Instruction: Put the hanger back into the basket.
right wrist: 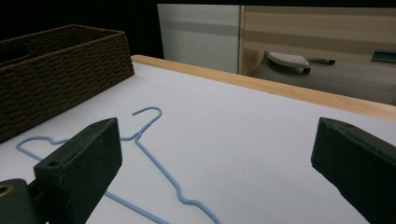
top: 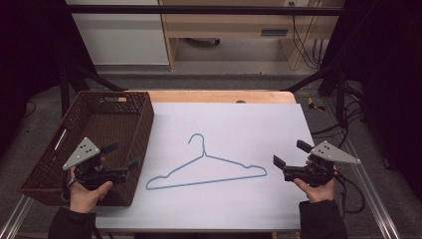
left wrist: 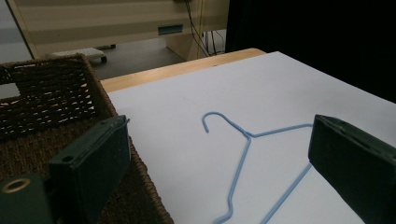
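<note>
Table: a white sheet is laid smooth and matte over a wooden table top, whose pale wood edge is left bare along the far side.
Basket: a dark brown woven basket, rectangular and rough in texture, is set along the table's left edge.
Hanger: a thin light-blue wire hanger is laid flat near the middle of the sheet; its long axis is run left to right, and its hook is pointed toward the far edge.
Open room: bare sheet is left on all sides of the hanger, widest toward the far and right edges.
Left gripper: held above the basket's near right corner, jaws spread wide, nothing between them.
Right gripper: held near the right edge, jaws spread wide and empty, well apart from the hanger.
</note>
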Demonstrator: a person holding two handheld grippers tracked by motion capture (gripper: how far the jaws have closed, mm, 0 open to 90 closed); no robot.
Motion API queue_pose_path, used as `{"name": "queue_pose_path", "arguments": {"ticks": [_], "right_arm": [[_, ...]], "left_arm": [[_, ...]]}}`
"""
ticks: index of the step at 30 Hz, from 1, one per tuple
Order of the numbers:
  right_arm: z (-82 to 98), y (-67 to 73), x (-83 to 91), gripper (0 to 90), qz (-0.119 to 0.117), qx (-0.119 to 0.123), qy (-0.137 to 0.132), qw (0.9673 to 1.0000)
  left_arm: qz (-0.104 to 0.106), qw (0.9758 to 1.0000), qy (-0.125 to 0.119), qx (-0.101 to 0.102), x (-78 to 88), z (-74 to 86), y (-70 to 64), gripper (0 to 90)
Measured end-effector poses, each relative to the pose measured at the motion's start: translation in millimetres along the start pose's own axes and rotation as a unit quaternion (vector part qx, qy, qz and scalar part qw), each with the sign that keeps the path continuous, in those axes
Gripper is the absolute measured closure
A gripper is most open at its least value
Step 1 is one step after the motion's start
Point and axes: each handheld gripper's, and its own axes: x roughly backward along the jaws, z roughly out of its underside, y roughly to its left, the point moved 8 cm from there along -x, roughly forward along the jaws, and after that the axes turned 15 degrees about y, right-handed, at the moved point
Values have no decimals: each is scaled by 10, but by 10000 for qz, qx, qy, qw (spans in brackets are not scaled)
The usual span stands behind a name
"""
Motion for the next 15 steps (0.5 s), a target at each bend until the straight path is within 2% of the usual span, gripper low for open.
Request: {"name": "queue_pose_path", "arguments": {"ticks": [15], "right_arm": [[2,26,-22,25,-13,13,37,10000]], "left_arm": [[157,9994,206,-240,-167,-11,-281,65]]}}
